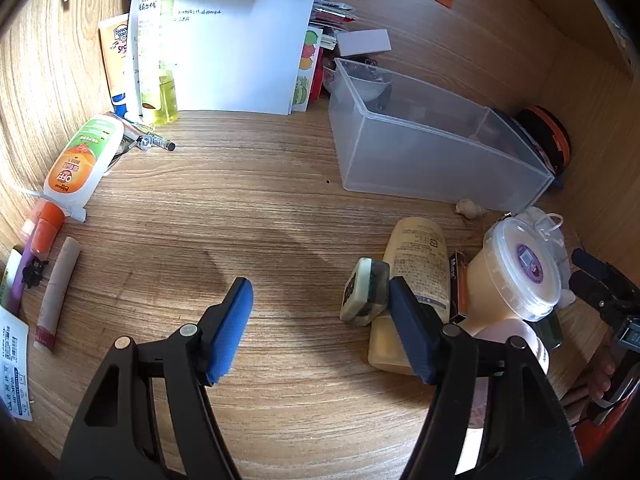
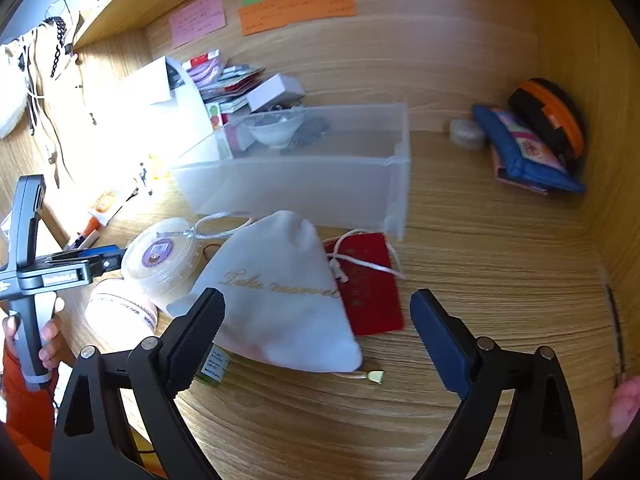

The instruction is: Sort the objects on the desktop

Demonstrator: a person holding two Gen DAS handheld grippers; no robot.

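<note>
While you hold both grippers above the wooden desk (image 1: 280, 208), your left gripper (image 1: 320, 320) has its blue-padded jaws spread wide with nothing between them. Along the desk's left edge lie an orange-and-green OFF! bottle (image 1: 82, 160) and a pale paper-wrapped stick (image 1: 58, 292). At the back edge, white sheets of paper (image 1: 236, 52) lean upright with a yellow liquid bottle (image 1: 158, 48) in front of them. Right of the papers stands the translucent plastic bin (image 1: 432, 152), its long wall facing you. Near the desk's front right, just beside your left gripper's right finger, a small square cream-edged box (image 1: 365, 294) leans on a beige squeeze bottle (image 1: 416, 276), and a round lidded tub with a purple sticker (image 1: 520, 268) sits further right.

Your right gripper (image 2: 316, 320) is likewise spread apart, gripping nothing; a white drawstring pouch with gold lettering (image 2: 280, 296) lies under the gap, nearer the left finger, partly overlapping a red card (image 2: 370, 284). At the desk's back right corner rest a blue pouch (image 2: 520, 156) and a black-and-orange round case (image 2: 548, 114).
</note>
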